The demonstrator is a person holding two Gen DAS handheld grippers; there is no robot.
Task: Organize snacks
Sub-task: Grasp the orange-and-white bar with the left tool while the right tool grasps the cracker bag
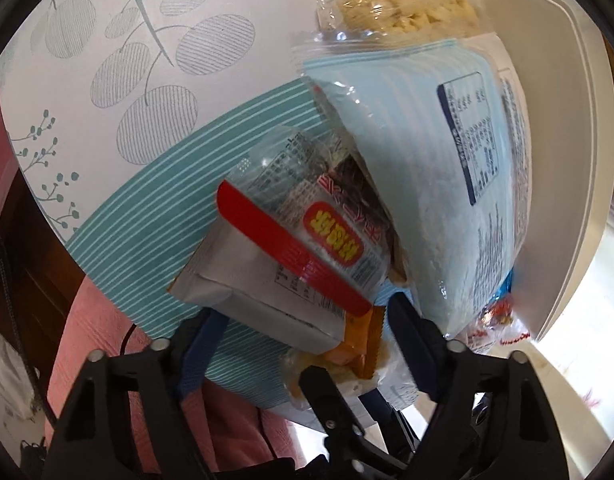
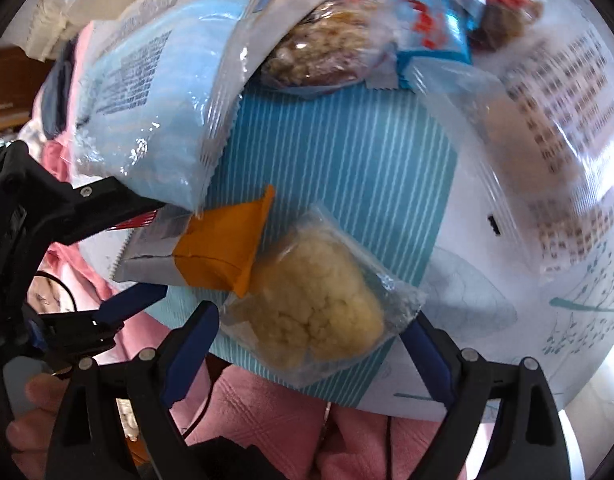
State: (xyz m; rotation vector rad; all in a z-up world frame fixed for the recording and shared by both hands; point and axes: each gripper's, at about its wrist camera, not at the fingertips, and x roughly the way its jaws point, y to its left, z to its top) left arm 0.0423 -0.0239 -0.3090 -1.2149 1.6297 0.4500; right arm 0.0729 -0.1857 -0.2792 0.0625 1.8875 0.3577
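Snack packs lie on a patterned table mat [image 1: 147, 92]. In the left wrist view my left gripper [image 1: 307, 332] is open around a grey and orange pack [image 1: 243, 292] with a red-banded pack [image 1: 307, 236] lying on it. A large pale blue bag [image 1: 439, 184] leans beside them. In the right wrist view my right gripper [image 2: 311, 344] is open around a clear pack of yellow puffed snack [image 2: 319, 312]. The grey and orange pack [image 2: 215, 252] lies just left of it, with the left gripper [image 2: 143, 252] around its end.
A clear bag of pale yellow pieces [image 1: 403, 0] lies at the far end. A white bin wall [image 1: 567, 160] stands on the right. In the right wrist view a blue wrapper [image 2: 431, 28], a brown snack bag [image 2: 319, 48] and a large clear printed bag [image 2: 555, 128] lie beyond. Pink cloth [image 2: 275, 420] hangs below the mat.
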